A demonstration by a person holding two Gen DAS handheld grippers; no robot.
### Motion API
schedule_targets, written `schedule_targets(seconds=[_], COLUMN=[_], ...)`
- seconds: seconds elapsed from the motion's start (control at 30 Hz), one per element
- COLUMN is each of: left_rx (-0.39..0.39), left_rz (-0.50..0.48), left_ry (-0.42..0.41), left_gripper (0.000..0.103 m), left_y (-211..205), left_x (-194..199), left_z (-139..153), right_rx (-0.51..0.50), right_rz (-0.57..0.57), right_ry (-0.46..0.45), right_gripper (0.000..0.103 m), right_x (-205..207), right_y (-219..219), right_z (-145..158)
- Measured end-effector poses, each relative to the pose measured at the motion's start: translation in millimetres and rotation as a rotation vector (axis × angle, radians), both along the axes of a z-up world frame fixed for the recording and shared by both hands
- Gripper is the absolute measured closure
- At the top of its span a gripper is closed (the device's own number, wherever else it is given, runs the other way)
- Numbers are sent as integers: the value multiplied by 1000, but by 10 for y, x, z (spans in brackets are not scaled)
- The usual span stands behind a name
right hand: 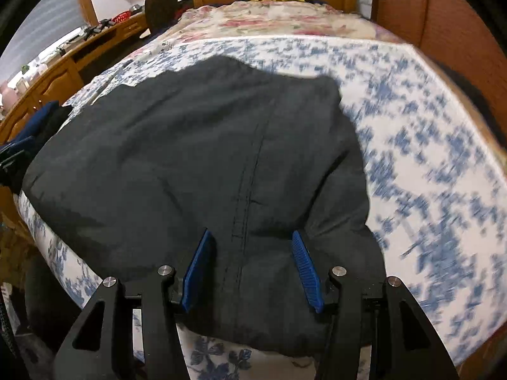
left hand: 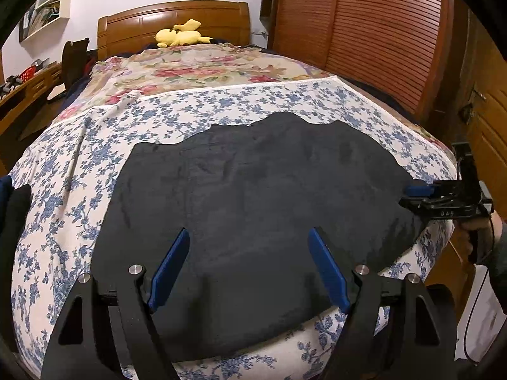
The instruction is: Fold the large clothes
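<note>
Looking at the dark garment [left hand: 253, 196] first: it lies spread across the foot end of the bed [left hand: 57, 190], on the blue-flowered sheet, mostly flat with shallow wrinkles. Its far edge is wavy and uneven; its near edge hangs slightly over the bed's front. The right-wrist view shows a stitched seam running down its middle (could be a jacket or trousers; I can't tell which).

Progress, judged from the layout — it may already be doubled over once, since the shape is a compact block with no sleeves or legs sticking out, but no crisp fold line shows. At least one more fold looks left, plus smoothing.

Left tongs [left hand: 250, 269]: spread wide, grasping nothing, poised over the near middle of the garment. Whether the tips touch the cloth is unclear.

Right tongs [right hand: 253, 269]: also parted, straddling the seam close to the near edge, cloth between the blue pads but not pinched. From the left-wrist view they sit at the garment's right edge. That view is motion-blurred on the sheet side — so the right hand is probably moving.

Further out: a rose-patterned cover [left hand: 196, 66] lies beyond the sheet, a yellow plush toy [left hand: 182, 34] at the wooden headboard [left hand: 171, 19], and more dark clothes [right hand: 35, 126] piled at the bed's left edge.
</note>
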State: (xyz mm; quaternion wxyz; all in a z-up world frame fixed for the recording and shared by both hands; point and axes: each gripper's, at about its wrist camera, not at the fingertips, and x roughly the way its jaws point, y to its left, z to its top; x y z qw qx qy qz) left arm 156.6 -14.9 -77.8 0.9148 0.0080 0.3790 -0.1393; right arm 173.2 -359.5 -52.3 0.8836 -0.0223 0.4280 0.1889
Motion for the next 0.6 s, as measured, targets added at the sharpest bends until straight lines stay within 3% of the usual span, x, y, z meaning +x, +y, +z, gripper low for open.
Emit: schedule_targets(seconds=[0.37, 0.6], left_rx=[39, 51], left_rz=[-56, -102], left_ry=[38, 55], left_gripper=[25, 25], left_y=[-376, -674], left_x=[111, 167], left_z=[-138, -208], right_rx=[33, 48], right_rz=[-50, -103], right_ry=[-75, -119], right_gripper=[48, 48], right_x=[-220, -439], right_y=[-130, -469], right_z=[73, 244])
